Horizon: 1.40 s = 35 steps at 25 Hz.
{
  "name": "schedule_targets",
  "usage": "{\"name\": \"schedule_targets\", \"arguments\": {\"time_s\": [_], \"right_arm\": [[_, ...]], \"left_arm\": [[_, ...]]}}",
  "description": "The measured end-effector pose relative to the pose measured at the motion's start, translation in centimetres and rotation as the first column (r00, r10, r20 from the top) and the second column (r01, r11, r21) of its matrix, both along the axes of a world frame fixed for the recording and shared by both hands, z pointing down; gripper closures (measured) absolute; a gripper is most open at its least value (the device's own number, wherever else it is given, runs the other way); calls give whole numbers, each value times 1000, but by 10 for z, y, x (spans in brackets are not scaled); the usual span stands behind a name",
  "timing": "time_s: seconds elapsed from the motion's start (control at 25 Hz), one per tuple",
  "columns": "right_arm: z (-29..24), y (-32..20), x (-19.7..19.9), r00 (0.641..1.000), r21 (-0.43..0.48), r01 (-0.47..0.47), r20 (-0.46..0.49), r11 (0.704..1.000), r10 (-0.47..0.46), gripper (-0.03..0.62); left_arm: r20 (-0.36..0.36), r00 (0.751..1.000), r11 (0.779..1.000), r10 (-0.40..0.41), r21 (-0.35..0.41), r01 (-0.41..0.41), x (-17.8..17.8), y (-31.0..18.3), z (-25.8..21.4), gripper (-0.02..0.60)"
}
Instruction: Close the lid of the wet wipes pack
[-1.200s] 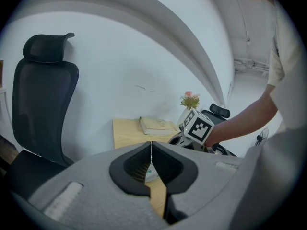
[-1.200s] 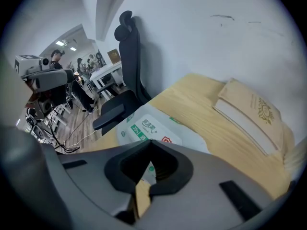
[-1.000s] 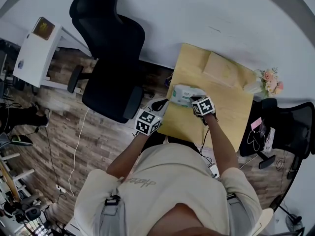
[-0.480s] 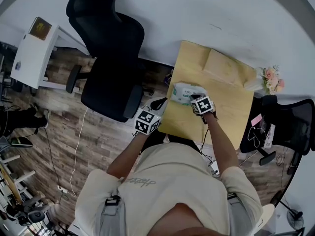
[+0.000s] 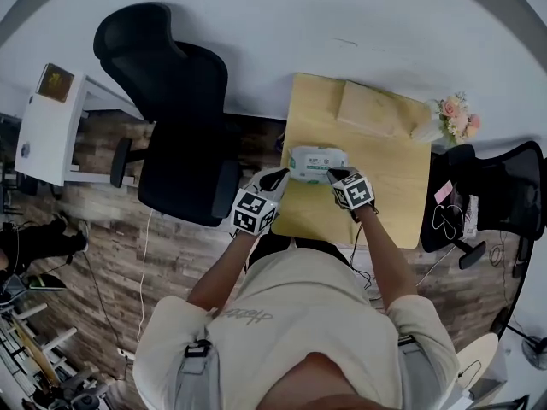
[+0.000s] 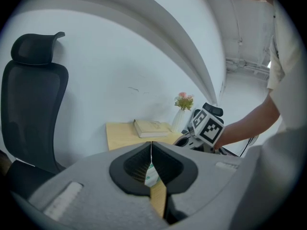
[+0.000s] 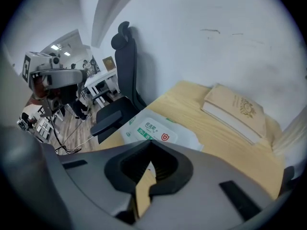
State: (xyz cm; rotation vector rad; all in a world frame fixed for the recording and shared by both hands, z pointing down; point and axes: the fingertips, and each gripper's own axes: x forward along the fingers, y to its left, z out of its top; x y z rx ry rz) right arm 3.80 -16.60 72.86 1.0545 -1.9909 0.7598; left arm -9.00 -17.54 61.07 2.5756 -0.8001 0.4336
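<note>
We see the white-and-green soft wet wipes pack (image 5: 318, 161) at frame centre on the pale wooden bench (image 5: 389, 186) | left tongs (image 5: 278, 178) pressed together, empty, by its left end | right tongs (image 5: 336, 175) likewise, by its right end.

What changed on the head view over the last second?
The right gripper drew back off the wet wipes pack toward the person, uncovering the pack's right end. The left gripper edged slightly nearer its left end. Nothing was taken hold of or let go. The pack stays flat on the table, and the head camera shifted a little.
</note>
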Motion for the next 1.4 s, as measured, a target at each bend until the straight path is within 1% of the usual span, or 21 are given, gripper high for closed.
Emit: {"name": "schedule_targets", "arguments": {"time_s": [0.12,0.2,0.28,0.4,0.52,0.64,0.84,1.04,1.24,1.4], "right_arm": [[-35,4,10,999,84,-35,31,996,32,592],[-63,5,18,997,146,-64,57,987,57,592],[-93,6,26,993,209,-95,87,973,78,592],[-140,8,35,987,303,-130,127,944,95,592],[-186,11,43,983,395,-152,159,906,96,592],[-230,13,50,981,484,-163,175,860,88,592],[-290,14,60,980,591,-154,191,792,49,592],[-329,10,69,981,664,-153,189,732,34,592],[-370,8,80,975,734,-195,217,651,47,592],[-395,6,86,969,768,-222,242,601,49,592]], "left_arm": [[-17,1000,1000,16,24,-15,10,-6,-15,563],[-36,999,999,19,45,-17,18,-10,-31,563],[-52,998,997,26,77,-22,25,-15,-50,563],[-68,997,990,39,137,-30,34,-22,-83,563],[-81,995,980,50,196,-33,41,-26,-115,563],[-89,994,967,59,252,-35,47,-26,-144,563],[-110,991,944,74,330,-33,57,-27,-189,563],[-112,991,912,79,409,-26,64,-30,-228,563],[-123,989,873,87,487,-16,70,-33,-267,563],[-146,986,851,75,526,13,70,-39,-291,563]]}}
